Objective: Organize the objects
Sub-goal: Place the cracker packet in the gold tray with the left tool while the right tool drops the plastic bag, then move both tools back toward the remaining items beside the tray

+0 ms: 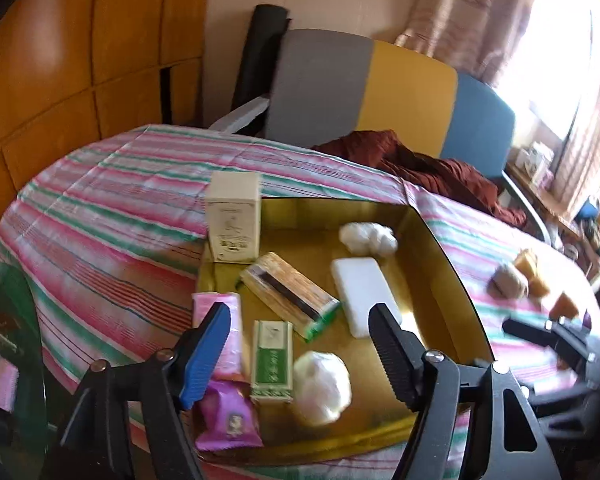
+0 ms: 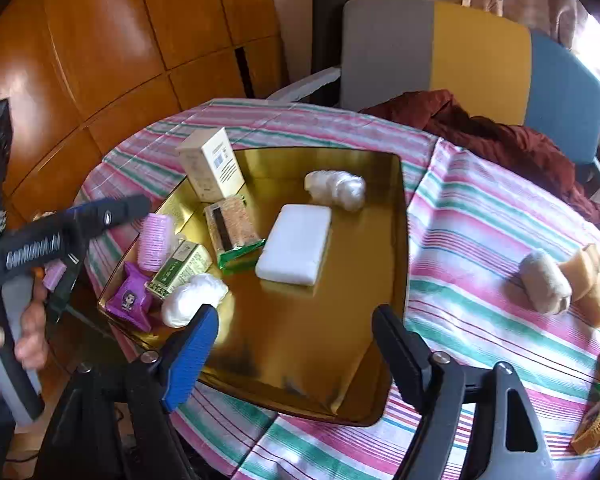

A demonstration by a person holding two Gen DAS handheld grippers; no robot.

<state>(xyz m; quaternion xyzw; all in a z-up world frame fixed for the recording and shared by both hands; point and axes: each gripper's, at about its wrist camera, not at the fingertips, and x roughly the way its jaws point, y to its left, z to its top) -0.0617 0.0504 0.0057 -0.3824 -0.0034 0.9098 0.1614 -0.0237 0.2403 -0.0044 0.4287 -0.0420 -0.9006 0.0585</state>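
Note:
A gold tray sits on the striped tablecloth. It holds a cream box, a wooden-patterned pack, a white block, a green-and-white box, two white wads, a pink packet and a purple packet. My left gripper is open and empty over the tray's near side. My right gripper is open and empty above the tray's front.
A beige roll and brown pieces lie on the cloth right of the tray. Snack packets lie at the right edge. A dark red cloth drapes a grey, yellow and blue chair behind the table.

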